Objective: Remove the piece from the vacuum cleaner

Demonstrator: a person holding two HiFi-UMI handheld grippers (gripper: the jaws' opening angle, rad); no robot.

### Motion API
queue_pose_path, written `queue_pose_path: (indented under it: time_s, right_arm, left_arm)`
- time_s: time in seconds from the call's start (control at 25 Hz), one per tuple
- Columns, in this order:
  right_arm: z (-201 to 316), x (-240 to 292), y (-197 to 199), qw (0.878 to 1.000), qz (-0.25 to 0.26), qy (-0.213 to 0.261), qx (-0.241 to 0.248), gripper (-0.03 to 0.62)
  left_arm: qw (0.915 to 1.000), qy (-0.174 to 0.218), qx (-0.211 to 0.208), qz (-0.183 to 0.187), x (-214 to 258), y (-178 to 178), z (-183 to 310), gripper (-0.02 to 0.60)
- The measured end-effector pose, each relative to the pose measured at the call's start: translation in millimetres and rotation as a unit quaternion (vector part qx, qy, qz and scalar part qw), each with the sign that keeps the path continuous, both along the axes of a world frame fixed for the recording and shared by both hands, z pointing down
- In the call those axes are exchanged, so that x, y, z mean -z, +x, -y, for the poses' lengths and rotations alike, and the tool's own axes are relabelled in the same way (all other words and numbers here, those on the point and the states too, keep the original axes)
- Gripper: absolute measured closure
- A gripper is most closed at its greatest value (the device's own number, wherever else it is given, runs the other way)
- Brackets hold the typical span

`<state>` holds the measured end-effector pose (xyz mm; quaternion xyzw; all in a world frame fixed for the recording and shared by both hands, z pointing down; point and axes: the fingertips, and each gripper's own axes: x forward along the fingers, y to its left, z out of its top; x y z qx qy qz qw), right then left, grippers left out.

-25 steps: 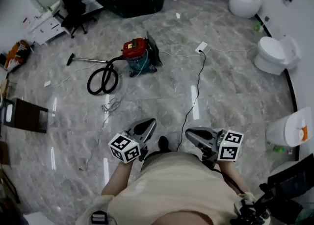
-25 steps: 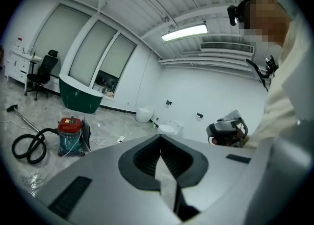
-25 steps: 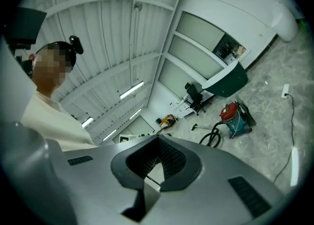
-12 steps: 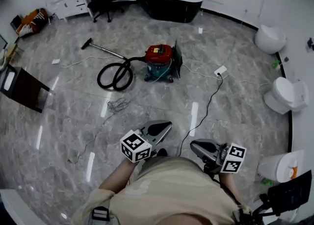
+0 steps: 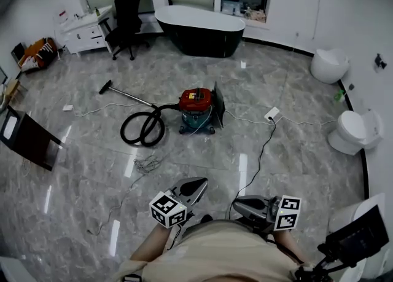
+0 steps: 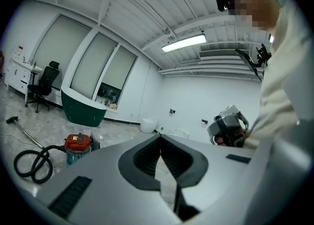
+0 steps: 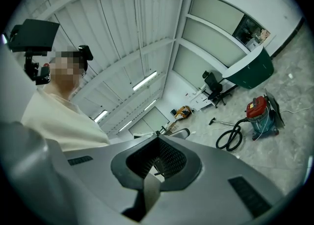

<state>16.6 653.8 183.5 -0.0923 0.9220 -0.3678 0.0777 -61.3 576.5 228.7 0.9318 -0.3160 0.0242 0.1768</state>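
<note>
The vacuum cleaner (image 5: pixel 198 110), with a red top on a teal body, stands on the marble floor well ahead of me. Its black hose (image 5: pixel 142 128) coils to the left, and a metal wand (image 5: pixel 126 95) runs out to a floor nozzle (image 5: pixel 105 86). A dark flat panel (image 5: pixel 218 106) leans on its right side. My left gripper (image 5: pixel 196 187) and right gripper (image 5: pixel 239 206) are held close to my body, far from the machine, both shut and empty. The vacuum cleaner (image 6: pixel 77 145) is small in the left gripper view, and the vacuum cleaner (image 7: pixel 258 113) is likewise small in the right gripper view.
A power strip (image 5: pixel 272 113) lies right of the vacuum, and its black cable (image 5: pixel 258 158) trails toward me. Loose wire (image 5: pixel 145 164) lies on the floor. A black bathtub (image 5: pixel 199 29), an office chair (image 5: pixel 127 16) and a white cabinet (image 5: pixel 86 32) stand at the back. Toilets (image 5: pixel 350 130) line the right wall.
The head view has swung and tilted up, so more of the far wall shows. Both grippers now sit lower in the picture, still shut and empty. The vacuum has stayed where it was.
</note>
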Motion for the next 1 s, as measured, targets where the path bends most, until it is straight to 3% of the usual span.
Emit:
queue_pose_path:
  time_s: [0.24,0.56,0.8,1.0]
  right_arm:
    - [18.3,-6.2,14.8,1.0,0.014,-0.007,-0.011,0.592]
    - [84.0,5.9,89.0,0.998,0.063,-0.018,-0.026,0.592]
    - [118.4,19.1,166.8,0.994,0.108,0.002,0.02,0.592]
    - [116.4,10.3,222.1,0.984,0.148,-0.022,0.094,0.592]
  left_arm:
    - [0.9996,0.0,0.011,0.028,-6.5,10.5,17.7,0.577]
    - [0.9977,0.0,0.043,0.052,11.9,71.7,61.2,0.577]
    - [0.997,-0.005,0.054,0.055,17.0,155.0,90.7,0.577]
    - [0.996,-0.004,0.04,0.08,15.0,217.1,104.6,0.577]
